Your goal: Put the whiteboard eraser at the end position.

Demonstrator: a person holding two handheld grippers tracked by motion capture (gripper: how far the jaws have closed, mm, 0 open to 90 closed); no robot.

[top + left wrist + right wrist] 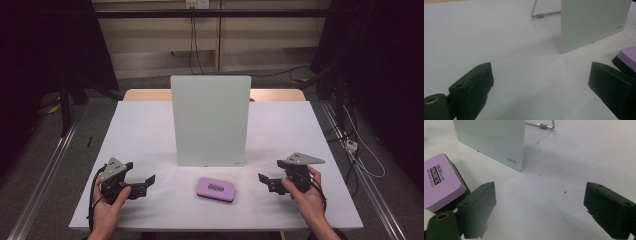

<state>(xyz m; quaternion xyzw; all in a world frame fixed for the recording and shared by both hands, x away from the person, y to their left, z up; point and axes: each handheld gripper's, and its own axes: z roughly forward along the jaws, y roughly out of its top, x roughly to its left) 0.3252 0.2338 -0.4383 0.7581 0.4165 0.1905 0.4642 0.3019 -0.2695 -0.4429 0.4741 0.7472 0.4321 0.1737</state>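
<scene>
Jaws: my left gripper (144,184) and right gripper (266,182) both gape wide, holding nothing. Purple eraser (216,189) lower centre on surface (140,130); upright whiteboard (210,120) behind.

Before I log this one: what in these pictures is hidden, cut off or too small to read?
- Purple eraser: its label is too small to read in the high view; in the left gripper view the right edge cuts it off.
- White board: its back and most of its wire stand are hidden behind the panel.
- Board logo: too small to read with certainty.
- Right tongs: the bottom edge cuts off their body.
</scene>
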